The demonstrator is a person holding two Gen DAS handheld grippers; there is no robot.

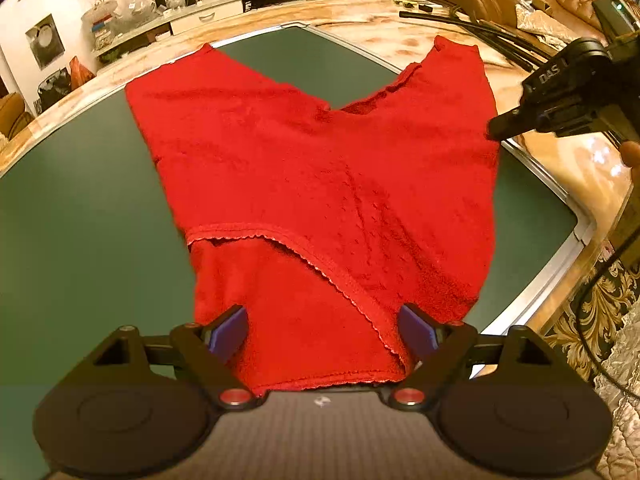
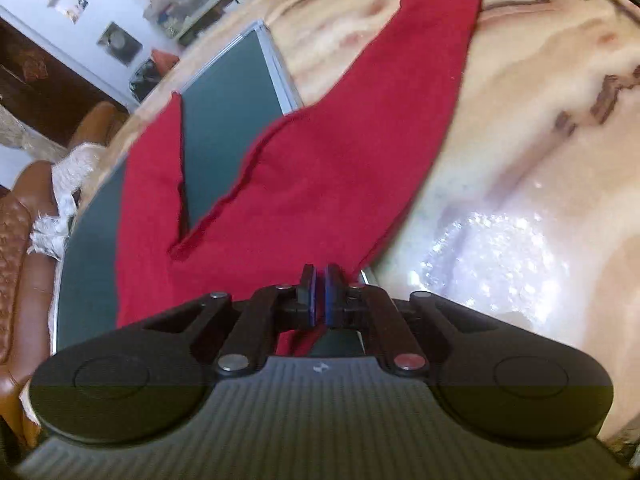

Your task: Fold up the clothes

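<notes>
Red knit pants (image 1: pixel 320 168) lie spread on a green mat (image 1: pixel 80 220), the two legs pointing away and the scalloped waistband nearest me. My left gripper (image 1: pixel 322 328) hovers open over the waist end, cloth lying between its blue pads (image 1: pixel 228 332). In the right wrist view the pants (image 2: pixel 320 160) run from the mat (image 2: pixel 224 120) onto the marble, one leg off the mat. My right gripper (image 2: pixel 320 296) is shut on the garment's side edge, red cloth showing under the pads. It also shows in the left wrist view as the right gripper (image 1: pixel 494 130) at the pants' right hip edge.
The mat sits on a glossy marble table (image 2: pixel 520 120) with a metal mat frame (image 1: pixel 560 196). Black rods (image 1: pixel 480 28) lie at the far right. A cable (image 1: pixel 592 320) hangs off the right side. Brown leather chairs (image 2: pixel 24 240) and a cluttered shelf (image 1: pixel 200 8) surround the table.
</notes>
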